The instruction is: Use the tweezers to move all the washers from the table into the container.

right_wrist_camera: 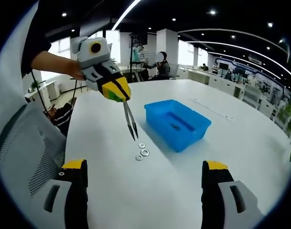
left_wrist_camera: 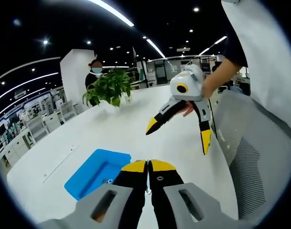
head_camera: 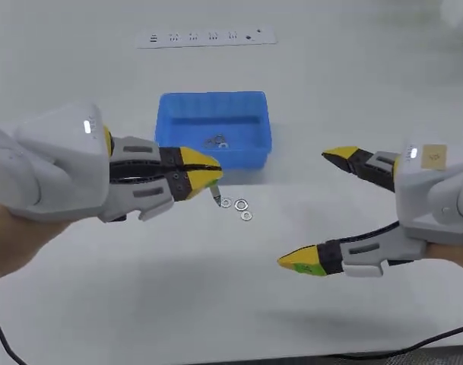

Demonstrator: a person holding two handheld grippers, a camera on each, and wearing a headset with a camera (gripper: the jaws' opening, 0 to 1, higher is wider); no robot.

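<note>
Mostly hidden behind left gripper [head_camera: 214,173]: tweezers [head_camera: 216,199], tip alone showing. Too small to count: washers [head_camera: 216,142] inside container [head_camera: 187,125].

I can read no text, number or brand from here. The white strip [head_camera: 207,36] at the far side of the counter [head_camera: 216,296] carries small dark marks, too blurred to read. The tan sticker [head_camera: 435,156] on the right tongs [head_camera: 303,209] is illegible.
</note>
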